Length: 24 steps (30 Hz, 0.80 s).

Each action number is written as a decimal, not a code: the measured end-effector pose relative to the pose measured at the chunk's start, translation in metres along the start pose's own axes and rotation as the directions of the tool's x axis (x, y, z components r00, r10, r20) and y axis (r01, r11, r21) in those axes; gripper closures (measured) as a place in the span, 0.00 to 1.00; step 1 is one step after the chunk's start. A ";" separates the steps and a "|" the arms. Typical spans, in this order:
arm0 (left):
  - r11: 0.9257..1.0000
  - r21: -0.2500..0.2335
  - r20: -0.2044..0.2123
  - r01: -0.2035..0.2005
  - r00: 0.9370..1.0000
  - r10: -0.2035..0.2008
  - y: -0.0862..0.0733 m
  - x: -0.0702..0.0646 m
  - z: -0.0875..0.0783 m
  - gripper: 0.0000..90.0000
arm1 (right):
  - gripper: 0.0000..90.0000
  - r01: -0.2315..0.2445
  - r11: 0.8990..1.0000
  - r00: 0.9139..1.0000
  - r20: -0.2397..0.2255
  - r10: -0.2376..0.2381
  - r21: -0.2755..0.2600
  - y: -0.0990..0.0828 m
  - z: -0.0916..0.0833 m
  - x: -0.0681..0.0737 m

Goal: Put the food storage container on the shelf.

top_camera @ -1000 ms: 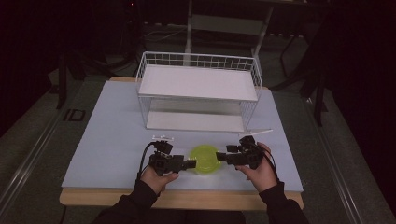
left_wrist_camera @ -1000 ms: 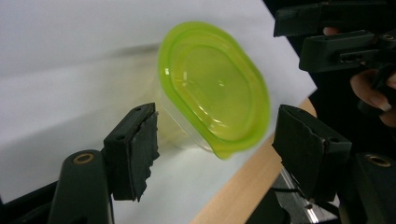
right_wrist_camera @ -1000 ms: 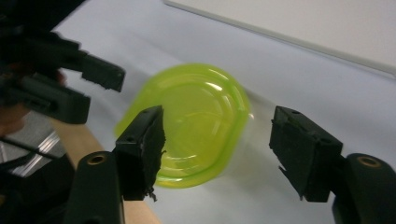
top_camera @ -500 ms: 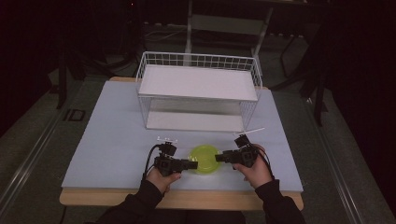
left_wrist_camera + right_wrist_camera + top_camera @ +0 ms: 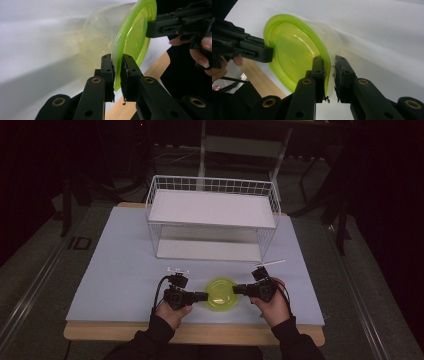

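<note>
On the counter (image 5: 125, 270), near its 6 o'clock edge, sits a clear tub with a green lid (image 5: 222, 293). The left claw (image 5: 202, 296) pinches the lid's rim at 9 o'clock; the right claw (image 5: 238, 290) pinches it at 3 o'clock. A white wire basket (image 5: 212, 222) stands toward 12 o'clock.

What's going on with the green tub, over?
Left gripper shut on green lid rim. Right gripper shut on the opposite rim. Clear tub sits under the lid, near the table's front edge. White wire rack stands behind, apart.
</note>
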<state>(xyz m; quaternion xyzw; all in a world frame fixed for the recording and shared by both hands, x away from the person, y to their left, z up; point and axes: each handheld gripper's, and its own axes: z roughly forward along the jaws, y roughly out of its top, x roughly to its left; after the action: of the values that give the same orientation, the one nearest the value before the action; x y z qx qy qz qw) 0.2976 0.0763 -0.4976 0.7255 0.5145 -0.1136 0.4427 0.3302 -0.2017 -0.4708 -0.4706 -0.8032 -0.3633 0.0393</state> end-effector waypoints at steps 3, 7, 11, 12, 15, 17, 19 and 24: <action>1.000 -0.008 0.005 0.003 1.000 -0.003 0.001 -0.002 -0.004 0.92 | 0.88 0.023 0.999 0.999 0.028 -0.022 -0.025 0.002 -0.005 0.008; 0.999 -0.043 0.021 -0.015 1.000 0.016 0.009 -0.008 -0.017 0.92 | 0.88 0.039 0.997 0.999 0.031 -0.037 -0.070 0.006 -0.013 0.015; 0.998 -0.058 0.029 -0.024 0.999 0.026 0.016 -0.011 -0.026 0.92 | 0.88 0.052 0.994 0.998 0.042 -0.048 -0.098 0.013 -0.021 0.024; 0.998 -0.061 0.030 -0.031 0.999 0.033 0.018 -0.012 -0.029 0.92 | 0.88 0.054 0.993 0.998 0.041 -0.050 -0.106 0.015 -0.023 0.026; 0.996 -0.074 0.034 -0.047 0.998 0.050 0.024 -0.015 -0.039 0.92 | 0.88 0.065 0.990 0.998 0.033 -0.062 -0.126 0.021 -0.029 0.031; 0.995 -0.081 0.038 -0.053 0.998 0.056 0.028 -0.017 -0.045 0.92 | 0.88 0.067 0.988 0.998 0.028 -0.064 -0.137 0.026 -0.033 0.036; 0.995 -0.090 0.041 -0.053 0.998 0.057 0.033 -0.019 -0.051 0.92 | 0.88 0.073 0.986 0.997 0.031 -0.069 -0.150 0.031 -0.038 0.041; 0.991 -0.108 0.038 -0.085 0.995 0.090 0.044 -0.023 -0.065 0.92 | 0.88 0.090 0.981 0.996 0.039 -0.085 -0.170 0.043 -0.044 0.051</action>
<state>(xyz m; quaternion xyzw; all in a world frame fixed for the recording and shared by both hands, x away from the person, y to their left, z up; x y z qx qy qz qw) 0.3057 0.1072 -0.4226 0.7203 0.4780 -0.0819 0.4959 0.3236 -0.1797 -0.3942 -0.4422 -0.7893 -0.4249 -0.0302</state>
